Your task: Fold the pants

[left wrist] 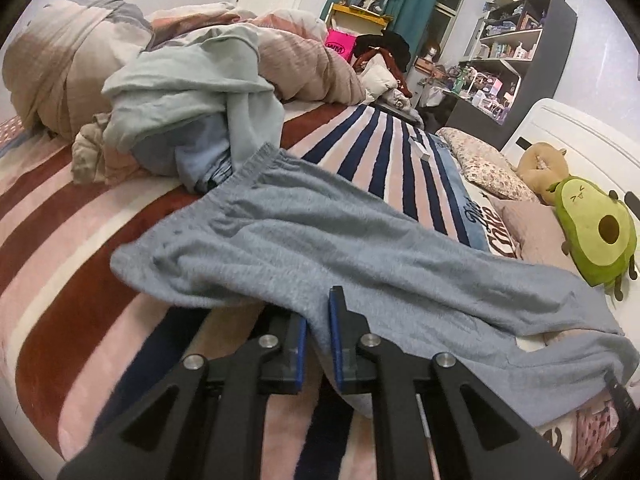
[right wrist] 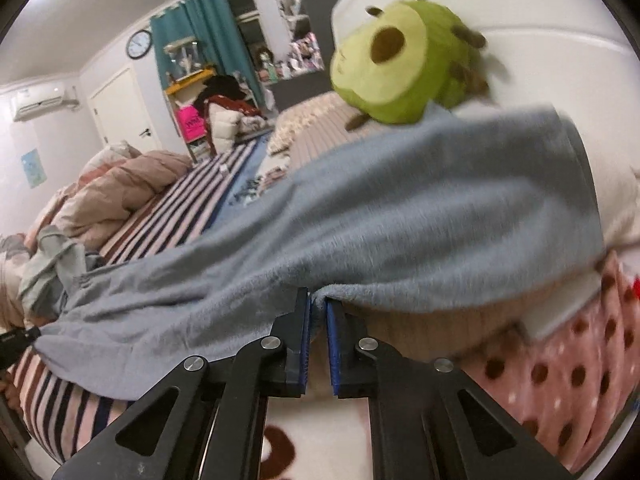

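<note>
Left wrist view: my left claw (left wrist: 319, 320) pinches the near edge of the grey fleece pants (left wrist: 320, 240), which stretch ahead across the striped blanket (left wrist: 60, 280) on the bed. Right wrist view: my right claw (right wrist: 318, 312) grips the pants (right wrist: 400, 220) hem, with an avocado plush (right wrist: 400, 64) beyond it.

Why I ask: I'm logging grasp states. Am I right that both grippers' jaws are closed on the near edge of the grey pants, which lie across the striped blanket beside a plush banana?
Not quite: the plush toy is an avocado, not a banana, as the left wrist view shows. The rest holds: the left gripper and right gripper pinch the near edge of the grey pants on the striped blanket.
</note>
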Motion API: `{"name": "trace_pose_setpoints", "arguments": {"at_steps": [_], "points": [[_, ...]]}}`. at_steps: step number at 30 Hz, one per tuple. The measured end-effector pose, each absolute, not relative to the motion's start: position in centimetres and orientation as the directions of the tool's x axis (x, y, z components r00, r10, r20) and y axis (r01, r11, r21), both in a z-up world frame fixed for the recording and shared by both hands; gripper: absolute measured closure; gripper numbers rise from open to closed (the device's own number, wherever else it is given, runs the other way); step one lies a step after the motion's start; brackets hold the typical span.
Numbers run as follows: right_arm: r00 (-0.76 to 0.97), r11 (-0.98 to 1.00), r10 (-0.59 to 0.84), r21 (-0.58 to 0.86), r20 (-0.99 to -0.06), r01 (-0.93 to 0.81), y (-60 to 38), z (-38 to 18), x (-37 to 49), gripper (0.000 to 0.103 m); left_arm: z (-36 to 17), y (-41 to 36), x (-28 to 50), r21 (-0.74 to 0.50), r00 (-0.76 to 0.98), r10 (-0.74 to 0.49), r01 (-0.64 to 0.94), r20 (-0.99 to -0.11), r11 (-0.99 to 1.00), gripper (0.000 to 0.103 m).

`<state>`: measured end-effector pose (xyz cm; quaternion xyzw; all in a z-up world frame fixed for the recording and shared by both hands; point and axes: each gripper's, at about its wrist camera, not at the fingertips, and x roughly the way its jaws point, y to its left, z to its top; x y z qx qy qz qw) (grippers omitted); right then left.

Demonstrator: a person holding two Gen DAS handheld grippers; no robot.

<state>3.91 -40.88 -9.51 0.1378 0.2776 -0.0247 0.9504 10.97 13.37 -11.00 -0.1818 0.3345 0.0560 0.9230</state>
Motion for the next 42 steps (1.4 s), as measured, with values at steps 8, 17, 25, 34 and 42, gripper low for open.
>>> {"name": "trace_pose_setpoints", "arguments": {"at_steps": [8, 17, 25, 34, 42], "points": [[0.844, 0.985, 0.072, 0.17, -0.531, 0.024, -40.9, -4.1, 10.3, 0.102, -7.2, 13.6, 15.7, -0.284, 0.78, -0.021, -0.202, -0.625, 0.937, 0.095], [0.728, 0.996, 0.068, 0.087, -0.682, -0.012, -41.4, -1.8, 22.0, 0.102, -7.7, 13.8, 27.7, -0.204, 0.682, 0.003, -0.222, -0.731, 0.953, 0.095], [0.652, 1.0, -0.007, 0.01, -0.758, 0.023, -41.3, -4.0, 29.2, 0.102, -10.8, 13.0, 34.3, -0.127, 0.594, 0.037, -0.232, -0.804, 0.964, 0.093], [0.611, 0.997, -0.074, -0.056, -0.788, 0.048, -41.2, -6.7, 32.2, 0.102, -12.8, 11.8, 36.1, -0.048, 0.575, 0.089, -0.22, -0.813, 0.974, 0.079], [0.604, 0.998, -0.057, -0.041, -0.795, 0.04, -41.3, -7.1, 32.1, 0.091, -10.9, 11.2, 34.8, 0.02, 0.653, 0.164, -0.222, -0.739, 0.975, 0.033]]}}
